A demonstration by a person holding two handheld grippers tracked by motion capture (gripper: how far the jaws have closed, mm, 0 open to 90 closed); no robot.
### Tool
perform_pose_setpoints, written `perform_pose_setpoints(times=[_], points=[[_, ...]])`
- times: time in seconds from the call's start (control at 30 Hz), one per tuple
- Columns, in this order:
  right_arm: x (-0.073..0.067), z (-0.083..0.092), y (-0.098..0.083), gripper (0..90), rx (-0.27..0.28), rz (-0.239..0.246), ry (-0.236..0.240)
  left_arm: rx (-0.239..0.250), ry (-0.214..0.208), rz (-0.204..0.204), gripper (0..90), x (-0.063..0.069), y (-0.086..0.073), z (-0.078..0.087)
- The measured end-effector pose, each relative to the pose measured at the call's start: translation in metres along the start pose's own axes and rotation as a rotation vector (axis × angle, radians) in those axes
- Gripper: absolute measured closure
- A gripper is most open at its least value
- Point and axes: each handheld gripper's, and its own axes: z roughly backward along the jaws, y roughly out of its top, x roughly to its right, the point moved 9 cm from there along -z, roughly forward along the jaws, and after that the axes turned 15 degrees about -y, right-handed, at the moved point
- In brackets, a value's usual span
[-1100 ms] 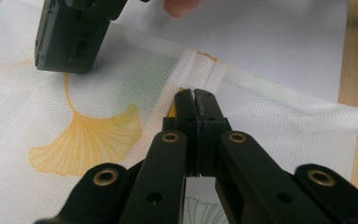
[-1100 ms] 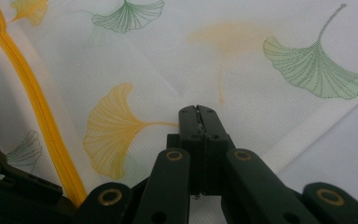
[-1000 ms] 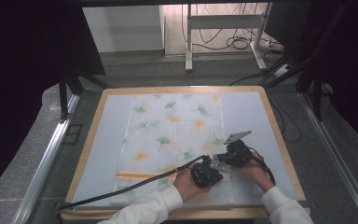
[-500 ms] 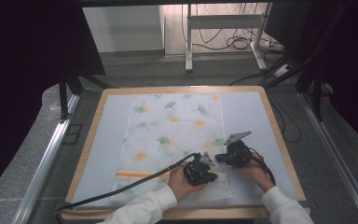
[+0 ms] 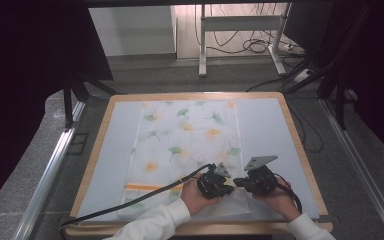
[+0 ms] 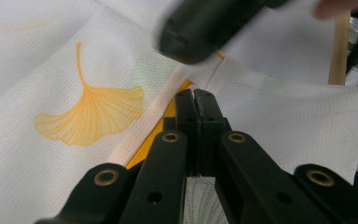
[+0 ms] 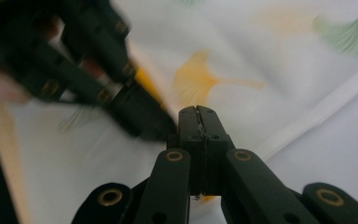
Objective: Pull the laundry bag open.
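Step in hand: I pinch the near hem of the white ginkgo-leaf printed mesh cloth, flat on the bench, with left hand-held gripper and right hand-held gripper both clamped. Next, I judge: lift and fold away evenly.

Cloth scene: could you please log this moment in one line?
cloth: flat on table | left gripper: shut on cloth | right gripper: shut on cloth

High view from above the table's near side, gripper views close over the shared cloth
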Motion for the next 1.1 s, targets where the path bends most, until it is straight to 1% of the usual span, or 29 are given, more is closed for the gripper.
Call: perform_pose_setpoints(times=[0.07,0.1,0.13,0.17,0.2,0.3,0.37,0.47,0.5,0.53,0.6,0.63,0.73,0.87,0.9,0.97,1.0,1.1], points=[[-0.005,-0.001,-0.01,89.0,-0.029,0.005,-0.001,-0.001,0.0,-0.001,90.0,0.0,0.0,0.0],[-0.004,-0.004,-0.014,89.0,-0.046,0.01,-0.017,-0.009,0.002,-0.004,90.0,-0.001,0.0,0.0],[-0.003,-0.006,-0.016,89.0,-0.052,-0.007,-0.013,-0.008,0.003,-0.003,90.0,-0.001,0.0,0.0],[-0.002,-0.007,-0.017,89.1,-0.059,-0.036,0.002,-0.007,0.003,-0.002,90.0,-0.001,0.0,0.0],[-0.001,-0.008,-0.017,89.1,-0.065,-0.053,0.015,-0.004,0.002,0.001,90.0,-0.001,0.0,0.0],[0.0,-0.008,-0.017,89.3,-0.069,-0.08,0.024,-0.009,0.009,-0.004,90.0,-0.001,0.0,0.0],[0.0,-0.008,-0.018,89.3,-0.068,-0.08,0.02,-0.009,0.009,0.001,90.0,-0.001,0.0,0.001],[0.0,-0.008,-0.018,89.5,-0.07,-0.081,0.009,-0.013,0.017,-0.002,90.0,-0.001,0.0,0.002],[0.0,-0.008,-0.018,89.5,-0.068,-0.082,0.008,-0.023,0.019,-0.009,90.0,-0.002,-0.001,0.002],[0.0,-0.008,-0.018,89.5,-0.067,-0.081,0.007,-0.024,0.022,-0.005,90.0,-0.001,-0.002,0.003],[0.0,-0.008,-0.019,89.5,-0.063,-0.08,0.002,-0.034,0.028,-0.009,90.0,-0.002,-0.003,0.005],[0.0,-0.008,-0.019,89.5,-0.061,-0.08,0.002,-0.031,0.03,-0.004,90.0,-0.002,-0.004,0.006],[0.0,-0.008,-0.019,89.5,-0.058,-0.081,0.004,-0.032,0.036,-0.001,90.0,-0.004,-0.007,0.011],[0.0,-0.008,-0.019,89.6,-0.057,-0.076,0.006,-0.008,0.028,0.034,90.0,-0.009,-0.017,0.024],[0.0,-0.008,-0.019,89.6,-0.057,-0.076,0.007,-0.005,0.038,0.031,90.0,-0.01,-0.019,0.027],[0.0,-0.008,-0.019,89.6,-0.056,-0.075,0.01,-0.007,0.045,0.028,90.0,-0.009,-0.024,0.034],[0.0,-0.008,-0.019,89.5,-0.058,-0.073,0.011,-0.01,0.06,0.019,90.0,-0.009,-0.026,0.037],[0.0,-0.008,-0.019,89.5,-0.057,-0.072,0.013,-0.005,0.059,0.031,90.0,-0.009,-0.032,0.046]])
